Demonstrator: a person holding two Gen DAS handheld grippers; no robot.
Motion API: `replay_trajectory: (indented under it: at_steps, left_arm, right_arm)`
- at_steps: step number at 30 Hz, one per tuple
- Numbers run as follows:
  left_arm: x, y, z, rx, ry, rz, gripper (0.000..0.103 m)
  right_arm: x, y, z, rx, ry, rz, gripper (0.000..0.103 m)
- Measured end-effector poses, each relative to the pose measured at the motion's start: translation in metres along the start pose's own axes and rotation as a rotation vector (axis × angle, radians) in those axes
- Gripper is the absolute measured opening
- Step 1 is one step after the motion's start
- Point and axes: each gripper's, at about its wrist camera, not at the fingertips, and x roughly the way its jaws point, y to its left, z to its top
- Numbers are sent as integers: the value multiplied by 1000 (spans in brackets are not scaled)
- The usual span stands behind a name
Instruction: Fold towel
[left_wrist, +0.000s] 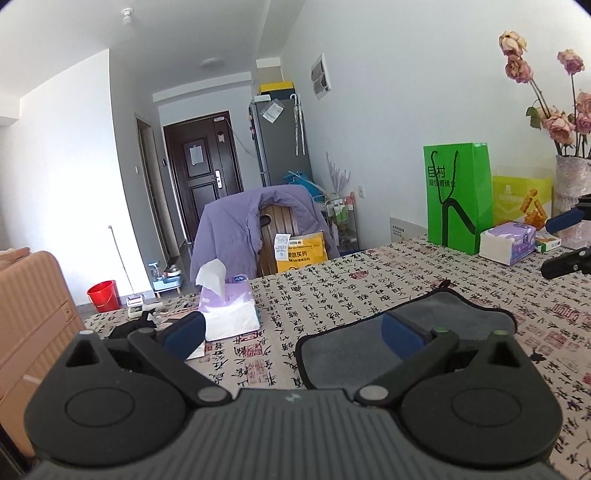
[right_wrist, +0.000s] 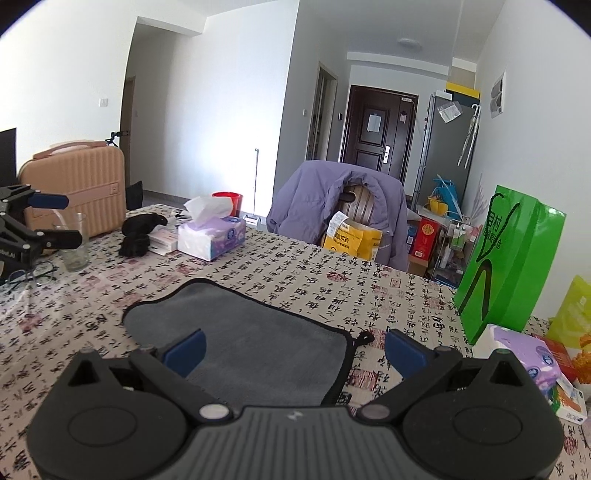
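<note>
A grey towel (left_wrist: 436, 317) with black trim lies flat on the calligraphy-print tablecloth (left_wrist: 332, 288); it also shows in the right wrist view (right_wrist: 258, 332). My left gripper (left_wrist: 291, 332) is open and empty, hovering over the towel's left edge. My right gripper (right_wrist: 293, 349) is open and empty, above the towel's right edge near its black hanging loop (right_wrist: 364, 338). The right gripper also shows at the right edge of the left wrist view (left_wrist: 565, 240), and the left gripper at the left edge of the right wrist view (right_wrist: 55, 218).
A tissue box (left_wrist: 229, 306) stands left of the towel, and another (left_wrist: 508, 240) by a green paper bag (left_wrist: 458, 195) and a flower vase (left_wrist: 572, 199). A glass (right_wrist: 74, 243), eyeglasses (right_wrist: 33, 275) and a black cloth (right_wrist: 140, 232) sit far left. A chair with a purple jacket (right_wrist: 332, 206) stands behind the table.
</note>
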Motion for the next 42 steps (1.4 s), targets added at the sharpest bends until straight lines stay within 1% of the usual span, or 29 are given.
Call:
replay_trajectory:
  at_steps: [8,14,23,28,34,42]
  left_arm:
    - [-47,-10,-12,0,-18,13,103]
    - [-80,-17,-27,-1,-26,15,103]
    - [-115,-22,-59,-20,8,-1,103]
    - [-130,-26,-76,-37,16,-4,103]
    - [-139,-31,-92,-58,26,-17,103]
    - [-149,-31,-110,-75,30,-33,103]
  right_arm:
    - [-45,18,-19,-3,-29,-2,103]
    - [-72,31,-36,-8,-38,-3,103]
    - [-104,51,-71,7,-36,-11,103]
    - [-118,61,-90,9,-16,-14,103]
    - [-130,70,-107,27,-2,-15,103]
    - [-141,78,-121,48,5,-25,103]
